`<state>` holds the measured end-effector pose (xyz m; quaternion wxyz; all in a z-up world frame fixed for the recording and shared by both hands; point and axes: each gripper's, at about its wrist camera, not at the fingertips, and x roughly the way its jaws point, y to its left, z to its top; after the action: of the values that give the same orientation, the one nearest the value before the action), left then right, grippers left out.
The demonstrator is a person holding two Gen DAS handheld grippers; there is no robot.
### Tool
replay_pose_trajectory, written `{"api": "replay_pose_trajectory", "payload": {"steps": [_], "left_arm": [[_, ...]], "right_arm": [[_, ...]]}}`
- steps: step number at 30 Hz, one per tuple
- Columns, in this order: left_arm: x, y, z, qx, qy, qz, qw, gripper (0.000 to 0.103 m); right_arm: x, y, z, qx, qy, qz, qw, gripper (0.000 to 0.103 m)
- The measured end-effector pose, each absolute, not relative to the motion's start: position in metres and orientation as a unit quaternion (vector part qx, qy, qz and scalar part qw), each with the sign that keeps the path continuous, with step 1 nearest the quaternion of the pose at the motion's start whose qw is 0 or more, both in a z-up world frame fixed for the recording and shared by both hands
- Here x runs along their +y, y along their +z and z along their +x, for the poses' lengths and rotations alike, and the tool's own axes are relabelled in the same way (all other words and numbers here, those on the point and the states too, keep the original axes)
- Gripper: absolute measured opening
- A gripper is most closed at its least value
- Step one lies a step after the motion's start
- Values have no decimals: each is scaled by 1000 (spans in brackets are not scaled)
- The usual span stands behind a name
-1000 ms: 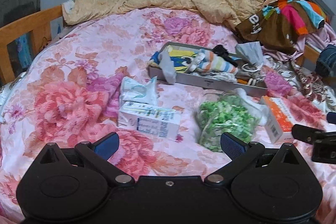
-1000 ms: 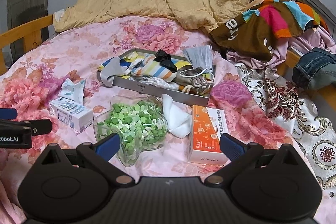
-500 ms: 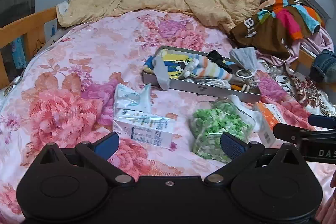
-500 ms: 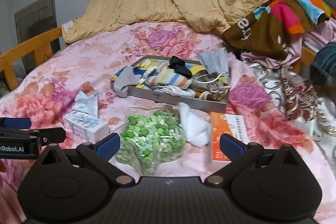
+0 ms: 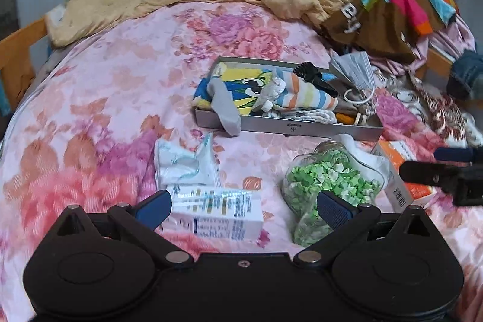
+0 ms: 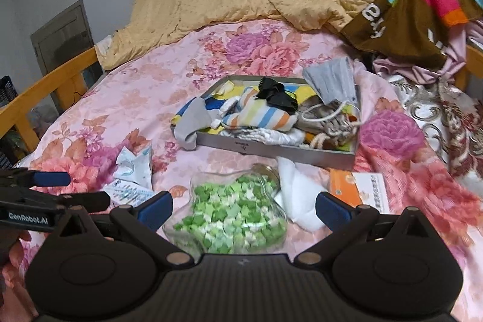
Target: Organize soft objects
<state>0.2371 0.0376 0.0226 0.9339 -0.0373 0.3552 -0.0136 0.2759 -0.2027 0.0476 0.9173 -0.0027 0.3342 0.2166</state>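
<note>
Both hand-held grippers dropped closer to the flowery pink bed since a second ago. Left hand-held gripper (image 5: 243, 205) is wide open over the white printed carton (image 5: 215, 213), right hand-held gripper (image 6: 243, 205) wide open over the clear jar of green paper stars (image 6: 232, 216). Soft stuff's mostly piled in the shallow grey tray (image 6: 271, 145); a white cloth (image 6: 297, 199) lies beside the jar. Risk imo: grabbing the cloth could knock the jar rolling.

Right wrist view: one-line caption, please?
Open right gripper hovers over a jar of green stars before a sock-filled tray.
</note>
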Motion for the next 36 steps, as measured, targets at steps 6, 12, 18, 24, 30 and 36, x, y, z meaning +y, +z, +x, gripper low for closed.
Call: {"api": "replay_pose_trajectory", "payload": {"steps": [6, 12, 18, 24, 30, 36], "left_arm": [[46, 13, 256, 342, -44, -38, 938, 102], [49, 2, 271, 324, -66, -20, 944, 102], [54, -7, 290, 306, -74, 14, 949, 101], [63, -14, 314, 307, -89, 12, 948, 93], [74, -24, 334, 323, -81, 0, 943, 85], [83, -33, 356, 345, -66, -4, 936, 75]], "right_arm": [[-190, 42, 294, 335, 245, -12, 910, 103], [-176, 39, 307, 326, 266, -24, 907, 102], [-169, 36, 320, 317, 275, -25, 907, 101], [-159, 32, 333, 317, 280, -32, 906, 96], [-150, 28, 348, 322, 275, -38, 905, 93], [-144, 23, 361, 326, 269, -43, 905, 91]]}}
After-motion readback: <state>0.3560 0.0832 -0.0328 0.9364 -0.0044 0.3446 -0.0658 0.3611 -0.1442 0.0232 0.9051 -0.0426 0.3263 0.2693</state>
